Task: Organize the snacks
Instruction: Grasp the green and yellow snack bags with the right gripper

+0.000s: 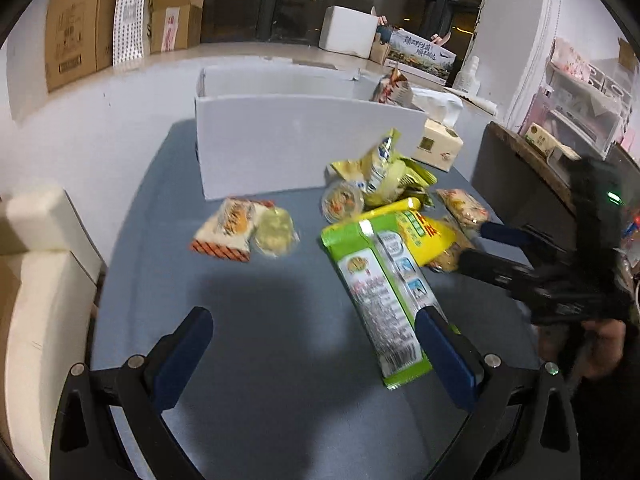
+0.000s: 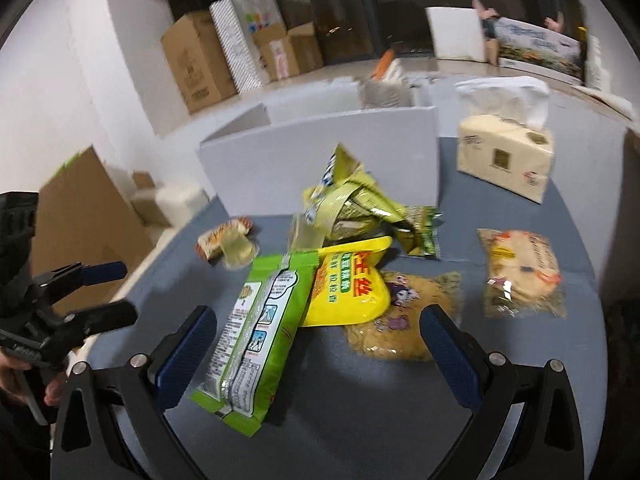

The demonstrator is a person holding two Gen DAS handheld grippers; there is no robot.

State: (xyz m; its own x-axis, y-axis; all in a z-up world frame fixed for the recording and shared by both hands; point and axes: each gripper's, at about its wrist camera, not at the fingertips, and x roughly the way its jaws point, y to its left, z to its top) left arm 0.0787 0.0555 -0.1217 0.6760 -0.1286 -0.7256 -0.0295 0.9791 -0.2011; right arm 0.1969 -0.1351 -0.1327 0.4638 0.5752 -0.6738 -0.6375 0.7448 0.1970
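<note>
Both the left hand-held gripper [image 1: 316, 344] and the right hand-held gripper [image 2: 320, 340] are wide open and hold nothing. The snacks [image 2: 348, 240] lie mid-table [image 1: 280, 400], before a white box [image 1: 280, 140].

snack packets [image 1: 380, 216] heaped, green pack [image 2: 256, 332] flat, frontmost

Slate-blue surface [image 1: 260, 320]. Plain white box [image 1: 280, 148] at its far edge. Lime-green packet [image 2: 256, 332] with a silver printed panel; bright yellow packet [image 2: 348, 284] with red and green lettering. Orange-and-black striped ends on a white wrapper [image 1: 228, 232]. Cream tissue pack [image 2: 504, 160]. Black left hand-held gripper [image 1: 316, 356], blue pads [image 1: 184, 360].
</note>
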